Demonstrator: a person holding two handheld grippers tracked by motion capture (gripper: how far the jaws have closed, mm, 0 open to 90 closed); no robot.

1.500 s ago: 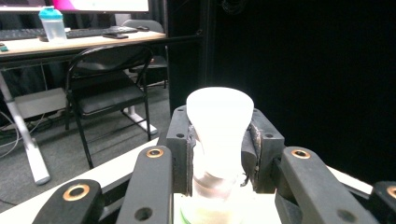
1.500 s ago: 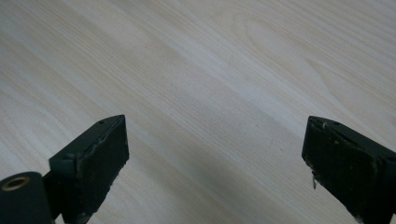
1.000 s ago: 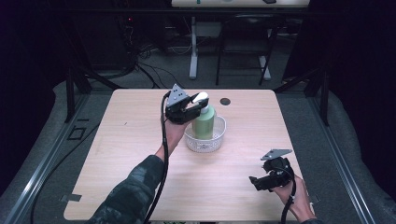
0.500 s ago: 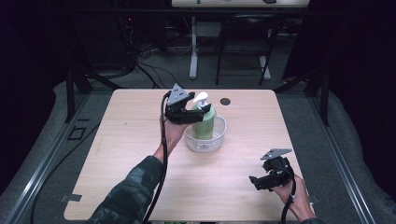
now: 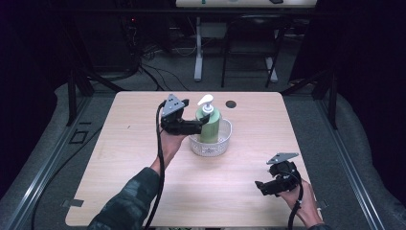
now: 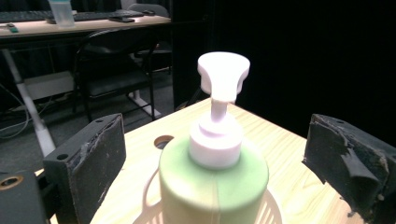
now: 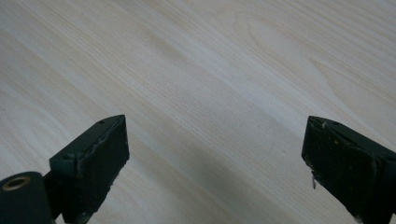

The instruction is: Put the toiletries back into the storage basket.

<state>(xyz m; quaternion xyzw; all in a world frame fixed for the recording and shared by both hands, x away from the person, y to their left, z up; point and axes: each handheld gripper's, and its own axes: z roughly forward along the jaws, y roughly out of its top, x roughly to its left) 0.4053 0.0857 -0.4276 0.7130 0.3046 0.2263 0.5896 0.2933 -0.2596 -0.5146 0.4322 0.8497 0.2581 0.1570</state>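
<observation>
A green pump bottle (image 5: 209, 125) with a white pump (image 6: 222, 74) stands upright in a white basket (image 5: 222, 140) mid-worktop (image 5: 143, 182). No label or writing can be read on it. The left claw (image 5: 197, 125) is spread wide, jaws flanking the bottle without touching. The right claw (image 5: 262, 186), also released, hovers over bare wood near the front right corner.
</observation>
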